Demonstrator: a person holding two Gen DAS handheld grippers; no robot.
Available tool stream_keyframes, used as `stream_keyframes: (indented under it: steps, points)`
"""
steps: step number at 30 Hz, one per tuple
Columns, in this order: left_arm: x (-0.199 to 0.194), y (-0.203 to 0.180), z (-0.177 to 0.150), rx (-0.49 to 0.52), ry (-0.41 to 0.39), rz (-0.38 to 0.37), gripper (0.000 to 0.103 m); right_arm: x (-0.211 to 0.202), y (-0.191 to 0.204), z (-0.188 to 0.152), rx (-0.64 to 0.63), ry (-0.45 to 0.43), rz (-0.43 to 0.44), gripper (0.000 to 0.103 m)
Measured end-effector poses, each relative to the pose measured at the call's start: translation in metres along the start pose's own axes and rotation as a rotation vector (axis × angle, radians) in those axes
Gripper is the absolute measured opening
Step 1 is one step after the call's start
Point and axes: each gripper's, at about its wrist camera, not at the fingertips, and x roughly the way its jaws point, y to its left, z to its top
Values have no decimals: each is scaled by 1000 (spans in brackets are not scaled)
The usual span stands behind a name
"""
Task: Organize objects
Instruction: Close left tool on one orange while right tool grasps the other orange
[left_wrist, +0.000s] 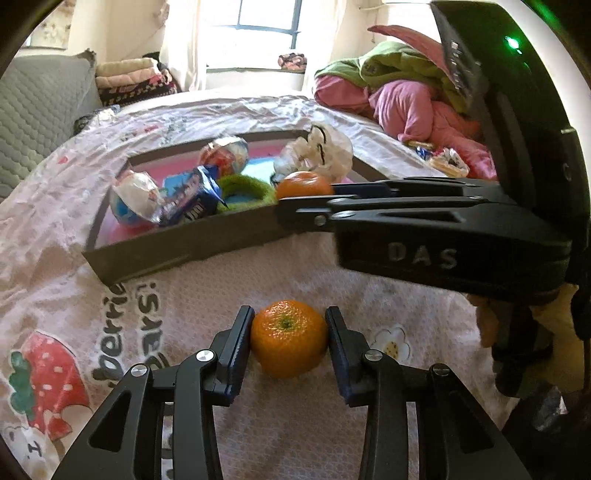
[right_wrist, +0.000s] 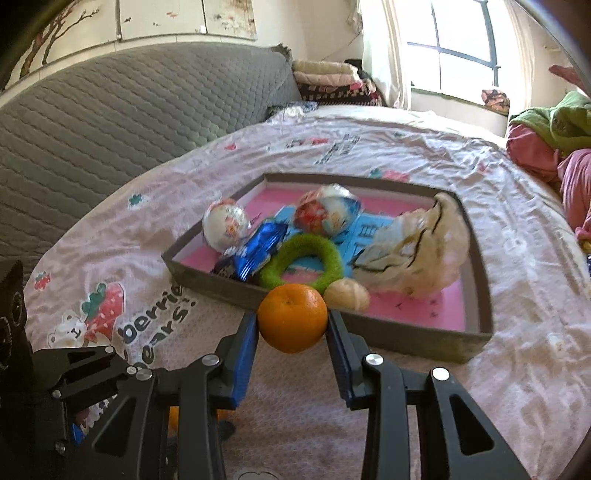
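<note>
Low in each frame's centre, the left claw (left_wrist: 290, 338) clamped one orange (left_wrist: 289, 338) on the bed, and the right claw (right_wrist: 291, 319) clamped another orange (right_wrist: 291, 318) before the tray (right_wrist: 413, 341). Judged risk: round fruit could slip and roll off, or clip the tray's near wall

Daylight pours in through the window (left_wrist: 258, 22), which blows out to pure white in both my views, with haze bleeding over the curtains (right_wrist: 384, 51). The bedsheet (right_wrist: 406, 155) looks washed out. Fisheye bending curves every edge, dark vignettes fill the corners, and the tray (left_wrist: 177, 254) contents smear slightly.
</note>
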Motion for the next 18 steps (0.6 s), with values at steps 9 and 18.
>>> stream_keyframes:
  steps: [9,18]
  points:
    - [-12,21,27,-17,-102,101,40,-17,-12,11,17,-77,-32,38]
    - [-14,42,50,-31,-165,173,40,-30,-17,19,12,-149,-67,38]
